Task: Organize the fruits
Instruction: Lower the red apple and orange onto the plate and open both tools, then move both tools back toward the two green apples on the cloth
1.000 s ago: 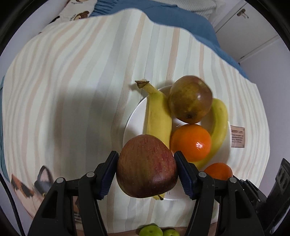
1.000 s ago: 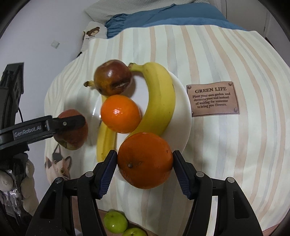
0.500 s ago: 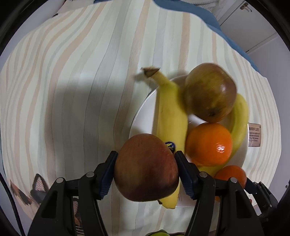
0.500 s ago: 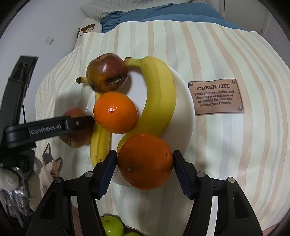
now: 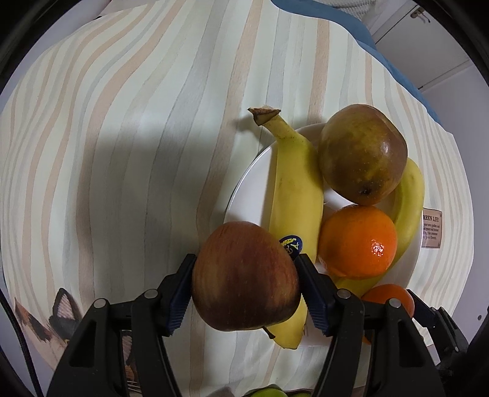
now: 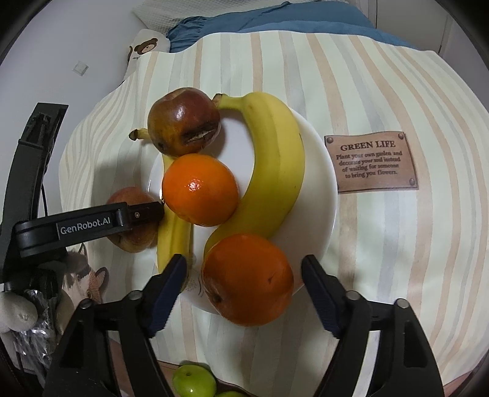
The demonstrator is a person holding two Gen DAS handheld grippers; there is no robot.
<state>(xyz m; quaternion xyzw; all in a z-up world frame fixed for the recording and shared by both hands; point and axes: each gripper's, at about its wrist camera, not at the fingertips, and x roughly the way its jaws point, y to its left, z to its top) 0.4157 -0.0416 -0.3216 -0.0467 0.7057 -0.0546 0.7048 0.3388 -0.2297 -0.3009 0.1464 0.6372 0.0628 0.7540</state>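
Observation:
My left gripper is shut on a red apple, held just over the near left rim of the white plate and beside a banana. On the plate lie two bananas, a dark brown-red apple and an orange. In the right wrist view my right gripper has its jaws opening, its pads clear of a second orange that rests on the plate's near rim. The left gripper with its apple shows at the left there.
A striped cloth covers the table, with a brown "GREEN LIFE" patch right of the plate. Green fruits lie below the table's near edge. A blue blanket and a bear-print pillow are behind.
The right jaws have spread away from the orange, which now sits on the plate's rim. The left gripper with the apple has sunk closer to the plate.

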